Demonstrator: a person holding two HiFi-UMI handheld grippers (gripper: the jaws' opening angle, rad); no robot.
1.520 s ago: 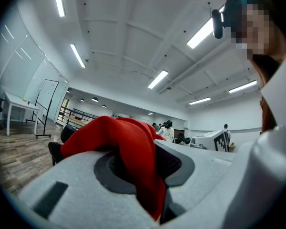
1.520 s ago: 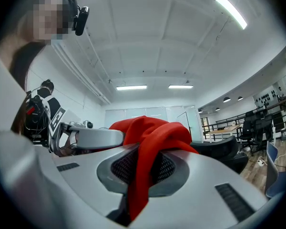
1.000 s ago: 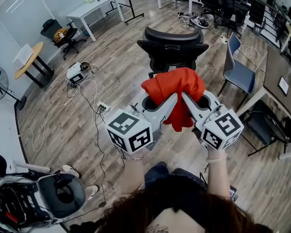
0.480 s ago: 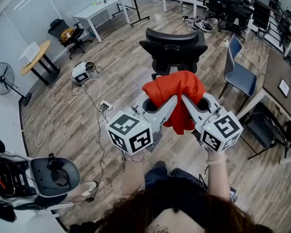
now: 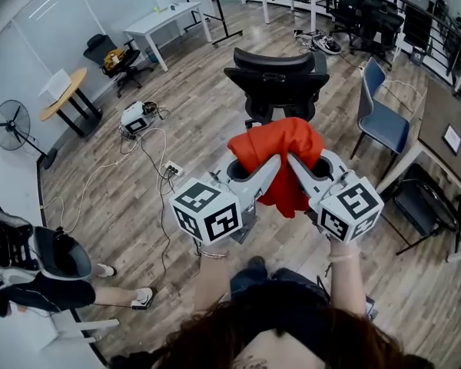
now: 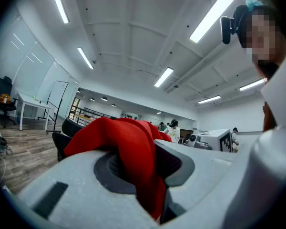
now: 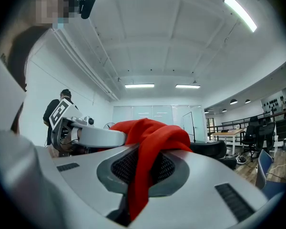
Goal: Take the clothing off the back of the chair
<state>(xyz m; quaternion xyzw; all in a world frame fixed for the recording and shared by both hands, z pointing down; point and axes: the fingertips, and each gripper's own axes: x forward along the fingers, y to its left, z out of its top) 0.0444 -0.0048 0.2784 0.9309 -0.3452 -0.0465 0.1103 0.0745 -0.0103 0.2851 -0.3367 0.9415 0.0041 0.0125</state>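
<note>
The red clothing (image 5: 280, 148) hangs bunched in the air between my two grippers, clear of the black office chair (image 5: 276, 79) that stands just beyond it. My left gripper (image 5: 270, 166) is shut on the clothing's left side and my right gripper (image 5: 293, 162) on its right side, fingertips close together. In the left gripper view the red clothing (image 6: 128, 142) is pinched in the left gripper (image 6: 150, 185) and drapes over its jaws. In the right gripper view a fold of the red clothing (image 7: 155, 137) runs down through the right gripper (image 7: 138, 185). The chair's back is bare.
A blue chair (image 5: 380, 118) and a desk (image 5: 434, 118) stand at the right. Cables and a power strip (image 5: 169, 171) lie on the wooden floor at the left. A person (image 5: 31, 271) crouches at the lower left. A fan (image 5: 11, 125), a round table (image 5: 61, 91) and a white table (image 5: 165, 18) stand further off.
The room has slid slightly across the head view while both grippers keep the same hold on the red clothing. The person at the lower left has shifted leftwards.
</note>
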